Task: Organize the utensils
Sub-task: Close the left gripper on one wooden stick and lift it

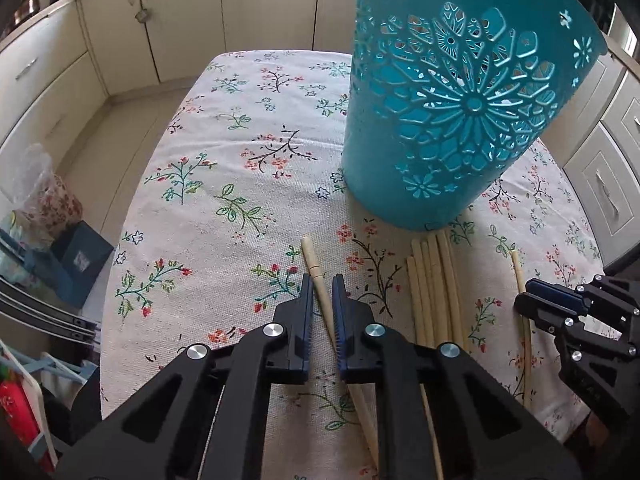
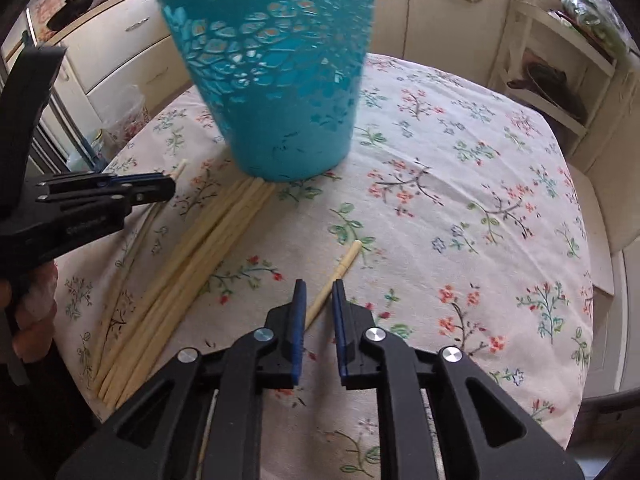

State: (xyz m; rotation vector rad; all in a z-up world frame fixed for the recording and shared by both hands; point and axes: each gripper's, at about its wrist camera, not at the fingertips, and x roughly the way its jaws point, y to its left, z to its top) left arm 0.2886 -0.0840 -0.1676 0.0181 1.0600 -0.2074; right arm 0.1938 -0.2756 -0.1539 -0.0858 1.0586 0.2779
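Chopsticks of pale cream plastic lie on the table's floral-print tablecloth (image 1: pixel 224 128) in three places: a bundle of them (image 1: pixel 434 292) whose far ends touch the base of the tall teal plastic basket with cut-out flower patterns (image 1: pixel 452 112), one single chopstick (image 1: pixel 320 280) to the left of the bundle, and another single chopstick (image 2: pixel 334 280) to the right of it. The basket stands upright just beyond the bundle, blocking the far ends of the sticks. Cream kitchen cabinets (image 1: pixel 120 40) surround the table.

Low over the cloth, the left gripper (image 1: pixel 322 296) points forward with its jaws slightly apart on either side of the left single chopstick, not pressing it. The right gripper (image 2: pixel 318 300) sits likewise, jaws a little apart astride the right single chopstick, with gaps showing on both sides. Both point towards the basket.
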